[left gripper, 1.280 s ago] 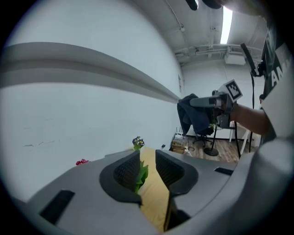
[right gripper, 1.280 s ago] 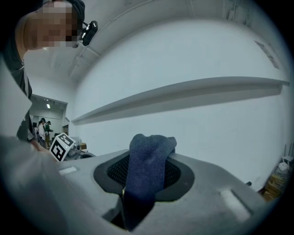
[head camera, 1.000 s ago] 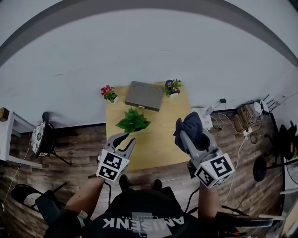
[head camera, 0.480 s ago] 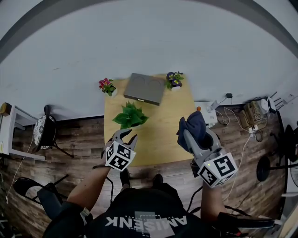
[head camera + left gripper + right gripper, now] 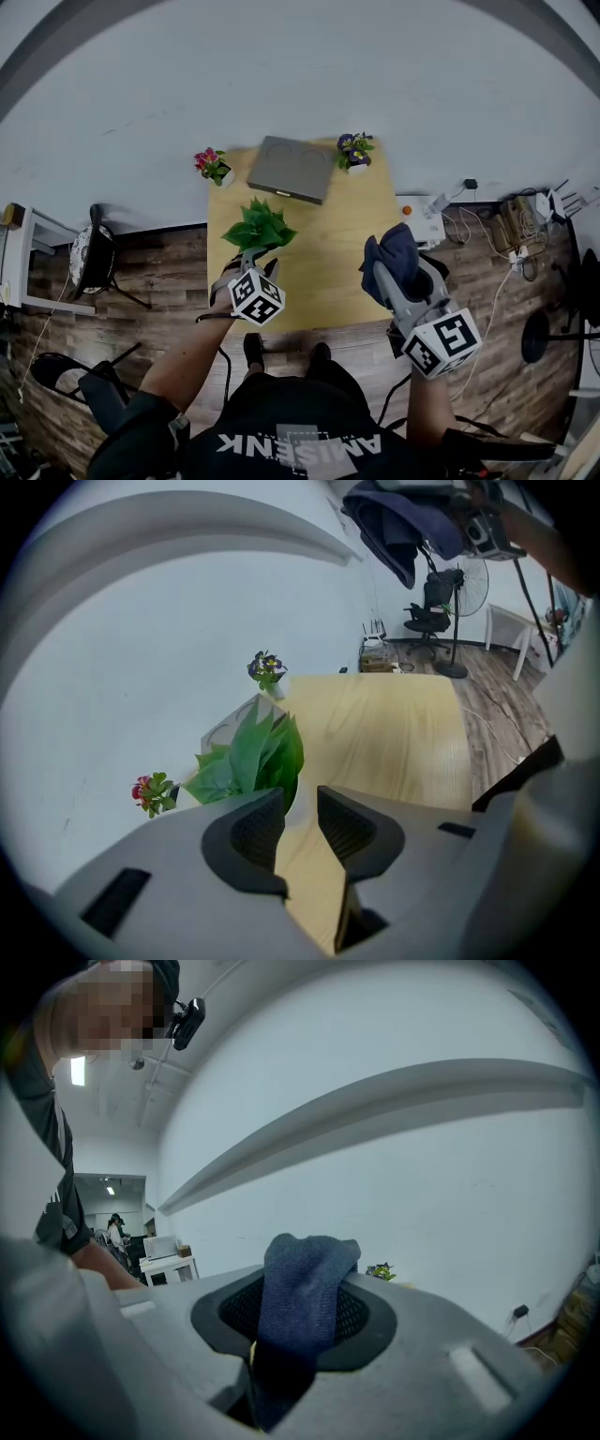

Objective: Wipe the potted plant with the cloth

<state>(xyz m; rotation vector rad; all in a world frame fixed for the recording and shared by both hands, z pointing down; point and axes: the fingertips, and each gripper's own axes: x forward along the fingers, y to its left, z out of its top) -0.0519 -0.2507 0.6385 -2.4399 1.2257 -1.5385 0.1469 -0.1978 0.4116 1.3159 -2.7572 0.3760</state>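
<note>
While our left claw hangs with its jaws apart and nothing between them, its tips sit just short of the potted plant, which stands on the left half of the counter, fairly near that side's edge. The pot is hidden under the leaves, so we judge the main risk to be a blind approach. If we close here we would pinch foliage rather than the pot, and a nudge from the hard jaws could tip the plant or slide it toward the edge. Our right claw is clamped on the dark blue cloth, held up over the counter's right side and well apart from the plant. The cloth is bunched in the jaws with only a short fold past the tips, so a careless stroke might drag plastic across a leaf and tear it. An unsteadied pot might also follow the wipe. Nothing lies between the cloth and the plant. A flat grey slab lies at the far end, between a red-flowered pot and a purple-flowered pot, all clear of our path. A white box and loose cables lie on the floor to the right.
</note>
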